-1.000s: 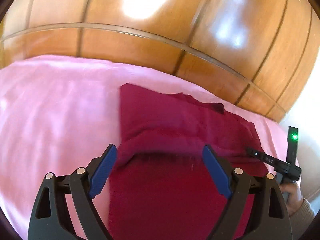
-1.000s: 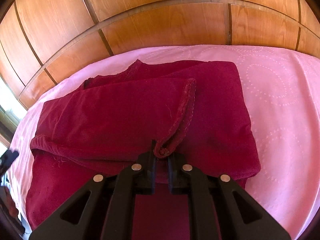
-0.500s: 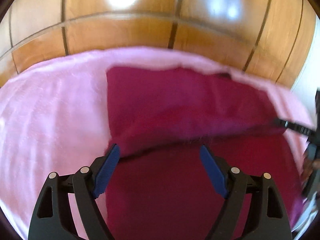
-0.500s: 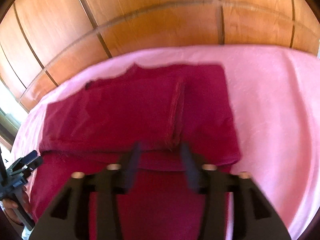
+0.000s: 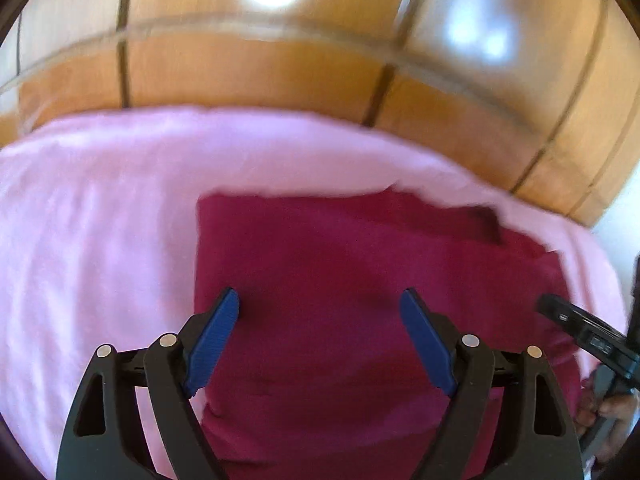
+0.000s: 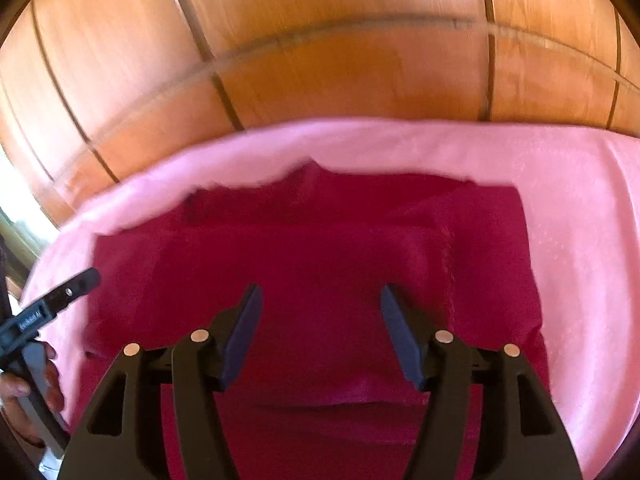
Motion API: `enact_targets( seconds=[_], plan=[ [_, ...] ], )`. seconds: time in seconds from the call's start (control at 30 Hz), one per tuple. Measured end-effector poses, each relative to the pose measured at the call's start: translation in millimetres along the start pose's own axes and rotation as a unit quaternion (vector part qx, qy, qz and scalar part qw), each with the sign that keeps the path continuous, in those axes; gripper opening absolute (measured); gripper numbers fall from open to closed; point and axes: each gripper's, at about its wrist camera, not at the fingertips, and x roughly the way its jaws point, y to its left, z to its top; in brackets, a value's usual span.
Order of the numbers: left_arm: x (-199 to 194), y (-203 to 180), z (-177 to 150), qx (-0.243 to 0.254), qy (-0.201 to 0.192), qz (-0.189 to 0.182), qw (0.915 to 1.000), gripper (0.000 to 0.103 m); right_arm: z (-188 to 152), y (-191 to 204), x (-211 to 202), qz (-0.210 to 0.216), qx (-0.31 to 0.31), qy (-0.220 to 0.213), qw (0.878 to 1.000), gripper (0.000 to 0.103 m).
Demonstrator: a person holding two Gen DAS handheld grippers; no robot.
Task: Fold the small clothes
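On the pink bed sheet (image 5: 100, 240) lies the folded maroon garment (image 5: 360, 280), left gripper (image 5: 320, 312) and right gripper (image 6: 320, 308) hovering jaws wide apart, empty; next likely a fresh edge grasp for another fold.

a home bedroom, by the look of it: a pink bedsheet (image 6: 560, 200) covers a soft, wide surface like a mattress, backed by a glossy panelled wooden headboard (image 6: 340, 72), with a dark red garment (image 5: 360, 280) laid out.
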Motion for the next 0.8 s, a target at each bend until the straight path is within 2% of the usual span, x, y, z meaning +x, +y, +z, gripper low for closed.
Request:
enact_targets(
  seconds=[0.03,0.1,0.17,0.23,0.37,0.43,0.5,0.57,0.8],
  plan=[
    [5.7,5.1,-5.2,-0.006,0.009,0.001,0.9999,0.082,-5.7,-2.8,1.8,0.004,-0.002,-0.005,1.0,0.062],
    [7.5,11.1,-21.0,0.009,-0.009,0.003,0.9999,0.083,-17.5,-4.1,-0.7,0.009,-0.022,-0.027,0.999,0.062],
    [2.3,11.5,-21.5,0.009,-0.011,0.011,0.9998,0.083,-19.6,-5.5,-1.1,0.01,-0.025,-0.03,0.999,0.062],
    [-10.9,11.7,-21.6,-0.003,-0.025,0.051,0.9984,0.083,-19.5,-3.9,0.8,0.008,-0.03,-0.029,0.999,0.067],
    [-41.0,1.2,-34.0,0.013,-0.062,0.037,0.9973,0.083,-20.4,1.7,2.1,0.003,-0.048,-0.028,0.998,0.075],
    [-45.0,-14.3,-42.2,0.05,-0.047,0.023,0.9974,0.083,-19.7,3.7,3.2,0.004,-0.051,-0.027,0.998,0.078],
    [-36.0,-22.7,-48.9,0.074,-0.025,0.039,0.9962,0.083,-19.4,5.0,4.3,0.006,-0.053,-0.026,0.998,0.08],
    [-14.9,-21.2,-56.3,0.083,0.009,0.059,0.9947,0.088,-19.4,5.7,5.1,0.009,-0.054,-0.026,0.998,0.082],
    [-19.5,-19.9,-54.0,0.074,0.0,0.063,0.9953,0.089,-19.3,6.3,6.6,0.014,-0.058,-0.024,0.998,0.087]
  ],
)
